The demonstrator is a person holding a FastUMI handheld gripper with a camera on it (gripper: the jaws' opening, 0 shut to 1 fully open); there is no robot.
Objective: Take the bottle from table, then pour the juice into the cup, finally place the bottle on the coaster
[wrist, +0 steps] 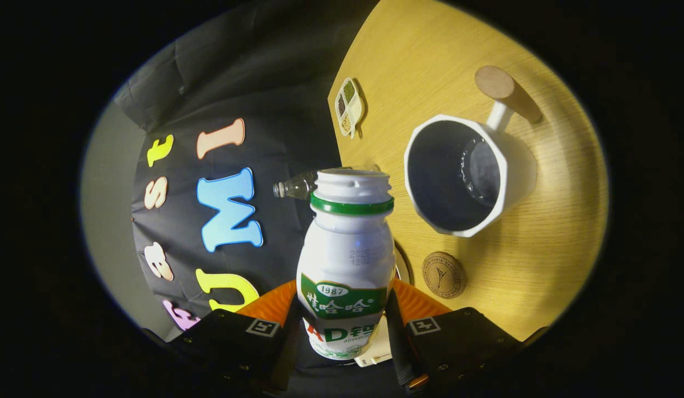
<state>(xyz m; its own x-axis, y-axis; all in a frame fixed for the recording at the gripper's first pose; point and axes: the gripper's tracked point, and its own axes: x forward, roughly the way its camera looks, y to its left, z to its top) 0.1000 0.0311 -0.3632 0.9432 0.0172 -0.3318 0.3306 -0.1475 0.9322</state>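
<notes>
We had the bottle point(346, 260) clamped between the gripper's point(345, 331) fingers, lifted, uncapped. The cup point(458, 174) sat at two o'clock, the coaster point(443, 275) at three. Pouring seemed next: swing over the cup and tip.

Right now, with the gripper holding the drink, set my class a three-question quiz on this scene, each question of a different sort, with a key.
1. True or false: the cap is off the white yogurt-drink bottle.
2. Multiple choice: what do the gripper fingers press on? A) the white cup B) the bottle C) the round coaster
3. Short answer: what lies on the wooden table between the gripper and the white cup?

Key
1. True: the open mouth shows above the green ring.
2. B: both fingers clamp the bottle's lower body.
3. The round brown coaster, lying bare.
</notes>
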